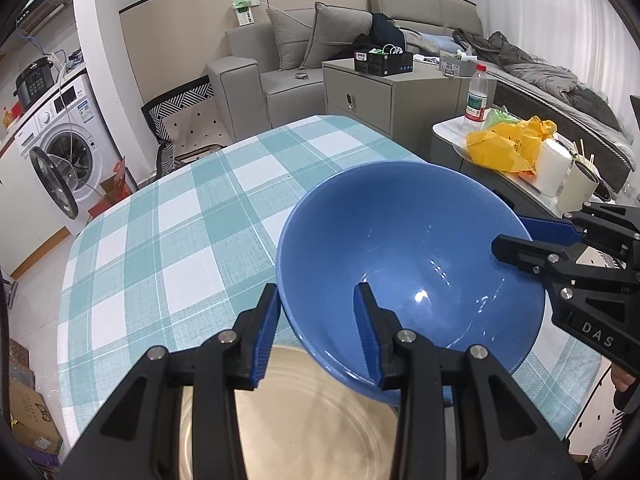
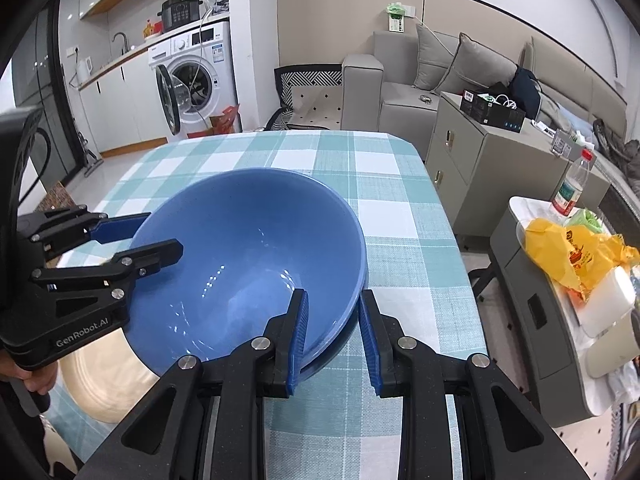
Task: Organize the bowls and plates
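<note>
A large blue bowl (image 1: pixel 404 240) is held tilted above a beige plate (image 1: pixel 304 416) on the checked tablecloth (image 1: pixel 168 232). My left gripper (image 1: pixel 316 312) straddles the bowl's near rim, one finger inside and one outside, with a gap at the outer pad. My right gripper (image 2: pixel 334 316) straddles the opposite rim (image 2: pixel 352 280) the same way, jaws apart. In the right wrist view the bowl (image 2: pixel 248 264) seems to sit in a second blue bowl, whose rim (image 2: pixel 340 344) shows beneath it. The plate (image 2: pixel 104 380) shows under the bowl's left side.
A side table (image 1: pixel 452 128) at the right carries a yellow bag (image 1: pixel 504 144), a water bottle (image 1: pixel 476 96) and white cups. A grey cabinet (image 2: pixel 460 160) and sofa stand beyond the table's far edge. A washing machine (image 2: pixel 196 76) with open door is at the left.
</note>
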